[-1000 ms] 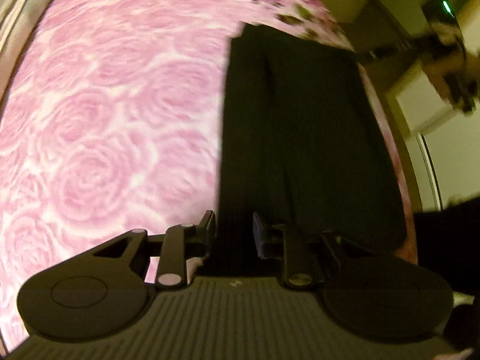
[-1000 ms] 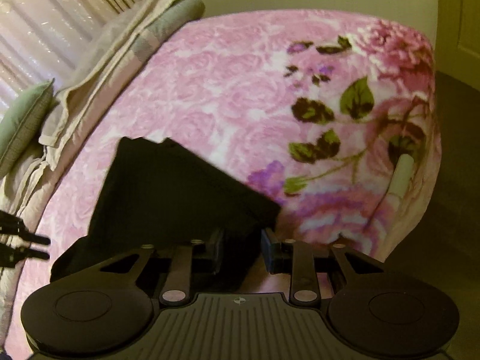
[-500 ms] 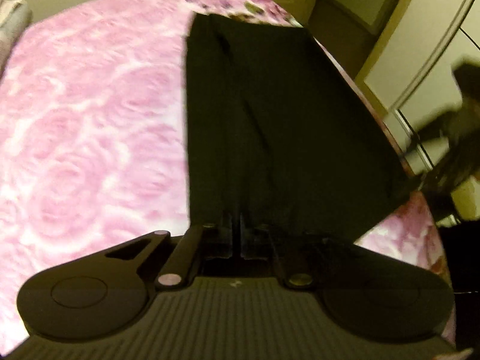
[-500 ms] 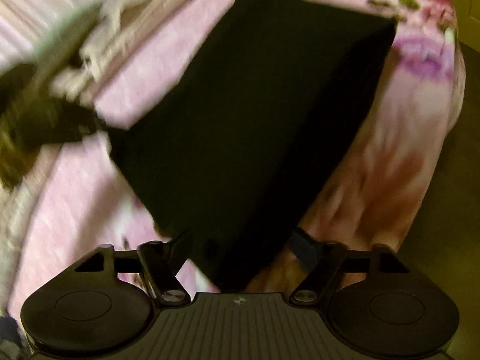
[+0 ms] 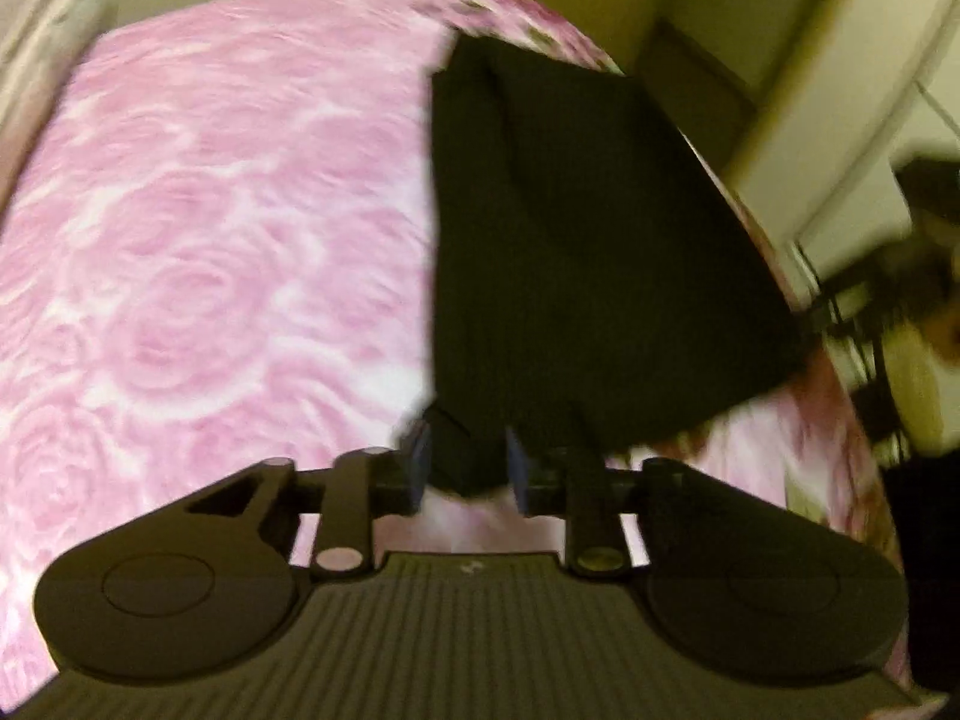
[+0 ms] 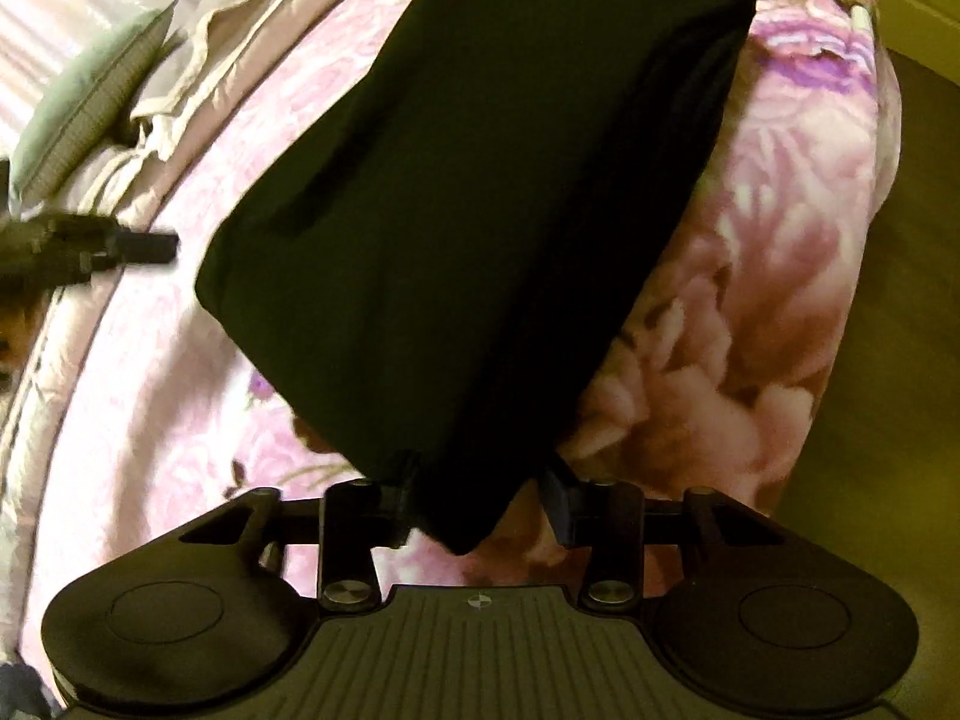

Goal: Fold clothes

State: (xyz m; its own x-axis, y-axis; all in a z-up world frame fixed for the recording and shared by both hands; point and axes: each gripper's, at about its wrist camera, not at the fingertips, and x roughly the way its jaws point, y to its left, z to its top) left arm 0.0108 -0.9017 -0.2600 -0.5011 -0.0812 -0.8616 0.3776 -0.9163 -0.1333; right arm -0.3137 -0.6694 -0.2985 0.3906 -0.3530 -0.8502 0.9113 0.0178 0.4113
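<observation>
A black folded garment (image 5: pixel 576 252) lies flat on a pink rose-patterned bedspread (image 5: pixel 210 240). My left gripper (image 5: pixel 465 465) is open, and the garment's near corner lies between its jaws. In the right wrist view the same garment (image 6: pixel 480 210) fills the middle. My right gripper (image 6: pixel 480 495) is open wide, and a corner of the cloth lies between its jaws. The left gripper (image 6: pixel 90 249) shows blurred at the left of the right wrist view.
Beige folded bedding (image 6: pixel 240 42) and a green pillow (image 6: pixel 90 96) lie at the head of the bed. The bed's edge drops to a dark floor (image 6: pixel 900 360) on the right. Cream cabinet doors (image 5: pixel 840 90) stand beyond the bed.
My left gripper was shut on the garment's corner half a second ago and has opened. The garment has settled flat. My right gripper stays open at its corner.
</observation>
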